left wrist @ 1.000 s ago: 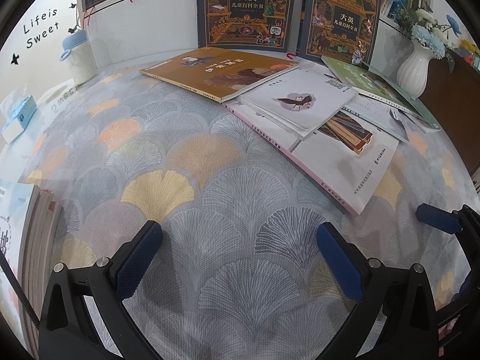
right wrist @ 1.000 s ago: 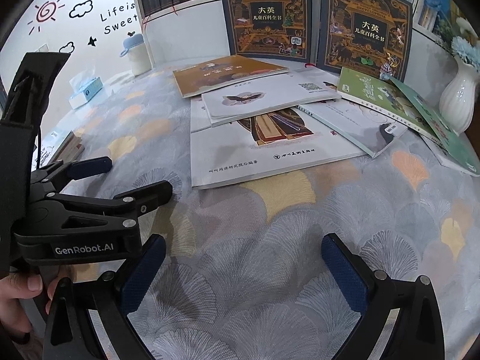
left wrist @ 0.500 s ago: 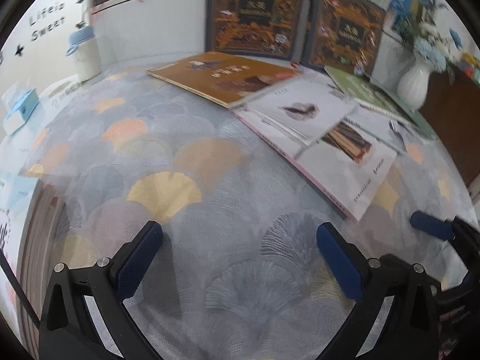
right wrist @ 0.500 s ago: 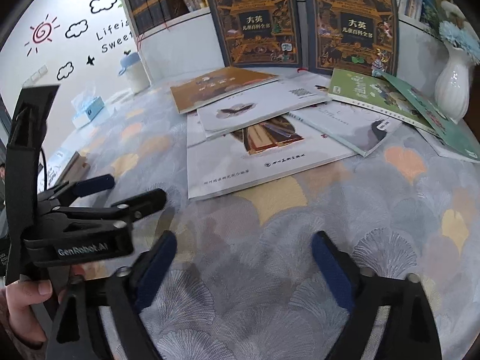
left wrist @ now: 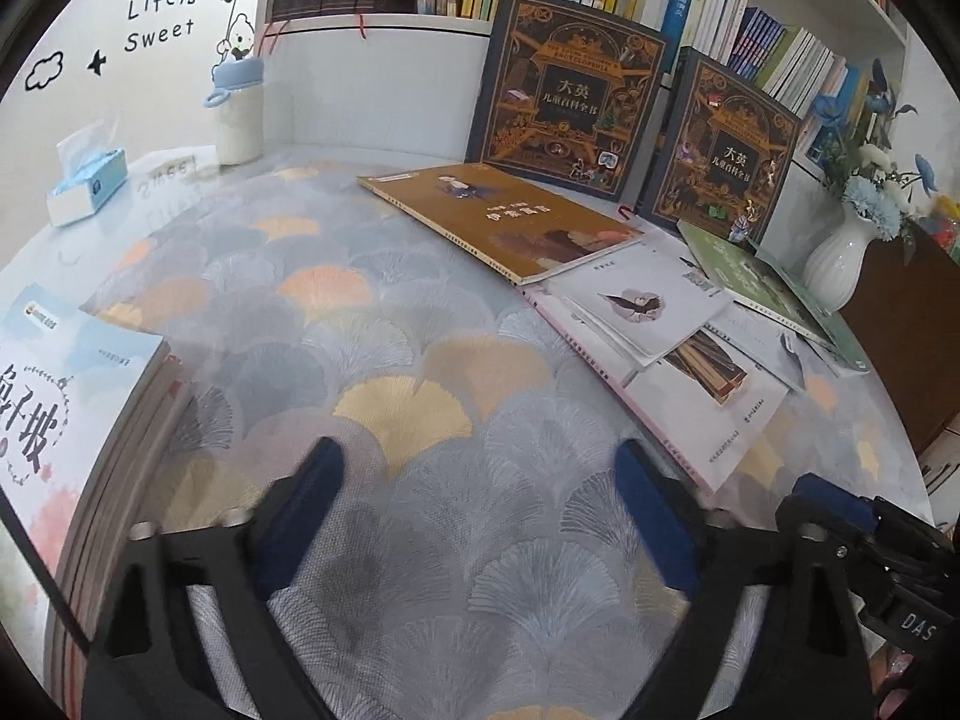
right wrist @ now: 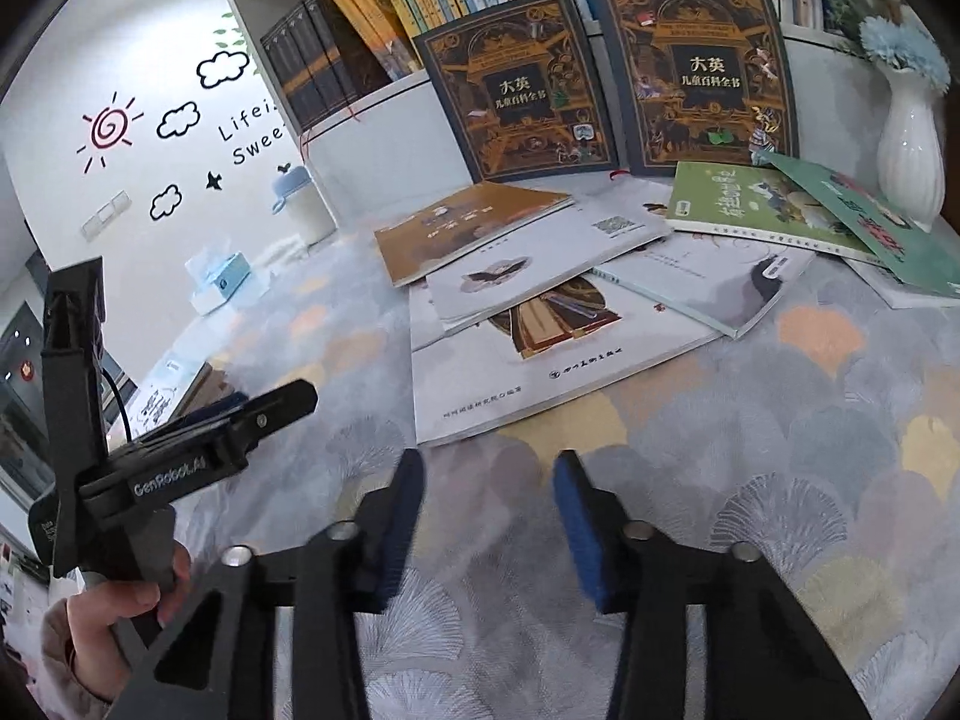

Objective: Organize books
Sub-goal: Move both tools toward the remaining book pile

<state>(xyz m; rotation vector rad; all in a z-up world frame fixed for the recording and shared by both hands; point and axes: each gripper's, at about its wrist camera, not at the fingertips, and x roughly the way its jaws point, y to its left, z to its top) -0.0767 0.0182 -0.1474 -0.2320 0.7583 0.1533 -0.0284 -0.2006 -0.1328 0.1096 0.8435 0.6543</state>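
Books [right wrist: 540, 354] sit loose mid-frame on the patterned tablecloth [right wrist: 780, 450], nothing gripped yet. Right gripper [right wrist: 489, 516] at the bottom has narrowed from a second ago, though a gap remains; left gripper [left wrist: 480, 516] stays wide apart. Looks like it's lining up for the nearest white book; a finished stack [left wrist: 72, 408] sits lower left.

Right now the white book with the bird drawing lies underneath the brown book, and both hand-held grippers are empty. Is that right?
Not quite. In the right wrist view the white bird book lies on top of the brown book's edge. The left hand-held gripper and right hand-held gripper are empty.
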